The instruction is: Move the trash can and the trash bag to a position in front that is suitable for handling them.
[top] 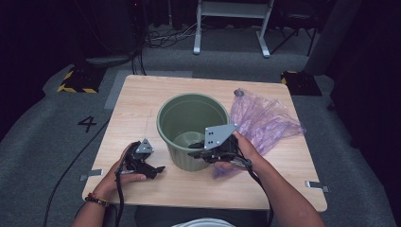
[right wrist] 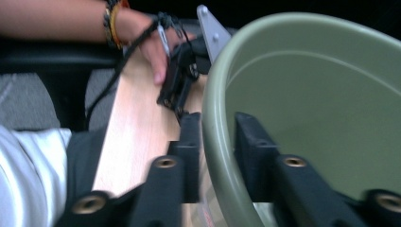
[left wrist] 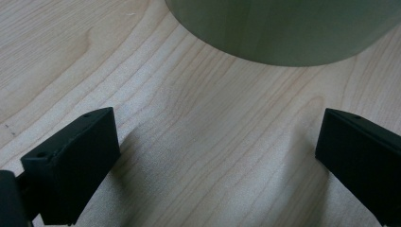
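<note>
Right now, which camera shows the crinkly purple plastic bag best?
The high view: the crinkly purple plastic bag lies spread on the wooden table, right of the round green plastic bin. The left gripper view shows bin wall and table instead; the right gripper view, its jaws astride the bin's rim.

Readable marks: one. Numeral "4" (top: 87, 124), black, on the grey floor just left of the table (top: 142, 99), beside its left edge. Yellow-and-black hazard striping on a dark base (top: 75, 81) beyond the table's far left corner; a second such base (top: 289, 75) beyond the far right corner. No brand, label or lettering legible elsewhere.
</note>
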Available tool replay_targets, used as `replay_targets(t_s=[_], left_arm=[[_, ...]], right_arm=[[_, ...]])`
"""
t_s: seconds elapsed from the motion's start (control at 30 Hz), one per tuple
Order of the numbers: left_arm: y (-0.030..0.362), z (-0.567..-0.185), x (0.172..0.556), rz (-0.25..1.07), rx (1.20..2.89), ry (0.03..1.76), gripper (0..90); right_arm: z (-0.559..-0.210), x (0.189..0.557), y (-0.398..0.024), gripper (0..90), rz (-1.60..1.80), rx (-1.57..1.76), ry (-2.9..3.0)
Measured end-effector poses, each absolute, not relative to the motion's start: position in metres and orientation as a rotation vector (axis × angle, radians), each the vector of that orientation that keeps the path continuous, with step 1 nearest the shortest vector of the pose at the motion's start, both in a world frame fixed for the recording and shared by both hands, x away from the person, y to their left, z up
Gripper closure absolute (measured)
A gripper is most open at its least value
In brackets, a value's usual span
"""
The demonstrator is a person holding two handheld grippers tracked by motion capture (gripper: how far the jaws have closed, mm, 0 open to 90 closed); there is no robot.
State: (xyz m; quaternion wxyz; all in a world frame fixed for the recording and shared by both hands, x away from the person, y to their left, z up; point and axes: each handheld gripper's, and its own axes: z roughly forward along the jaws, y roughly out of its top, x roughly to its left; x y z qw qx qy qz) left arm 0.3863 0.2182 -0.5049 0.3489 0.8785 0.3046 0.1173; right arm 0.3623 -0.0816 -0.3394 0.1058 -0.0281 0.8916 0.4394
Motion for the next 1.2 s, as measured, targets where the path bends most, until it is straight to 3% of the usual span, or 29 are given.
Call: replay_targets(t_s=[0.07,0.1,0.27,0.43,0.7,0.93,1.2], left_arm=[[0.218,-0.505,0.386,0.305,2.276,0.79,0.3],[0.218,-0.505,0.386,0.305,2.276,0.79,0.3],[0.218,-0.505,0.386,0.305,2.276,0.79,0.3],[0.218,-0.505,0.386,0.305,2.276,0.79,0.3],[0.218,-0.505,0.386,0.305,2.275,0.79,0.3],[0.218,-0.505,0.386,0.304,2.276,0.79,0.3],[0.218,-0.505,0.386,0.305,2.276,0.79,0.3]], right_arm=[[-0.337,0.36,-0.087,63.3,1.358,-0.084,2.614],[-0.333,0.357,-0.094,55.3,1.39,-0.078,2.569],[-0.326,0.35,-0.119,47.1,1.452,-0.02,2.491],[-0.332,0.346,-0.17,38.4,1.414,0.164,2.361],[-0.391,0.37,-0.238,30.3,1.114,0.588,2.217],[-0.452,0.426,-0.282,22.7,1.011,1.049,2.155],[-0.487,0.449,-0.292,21.5,0.961,1.165,2.195]])
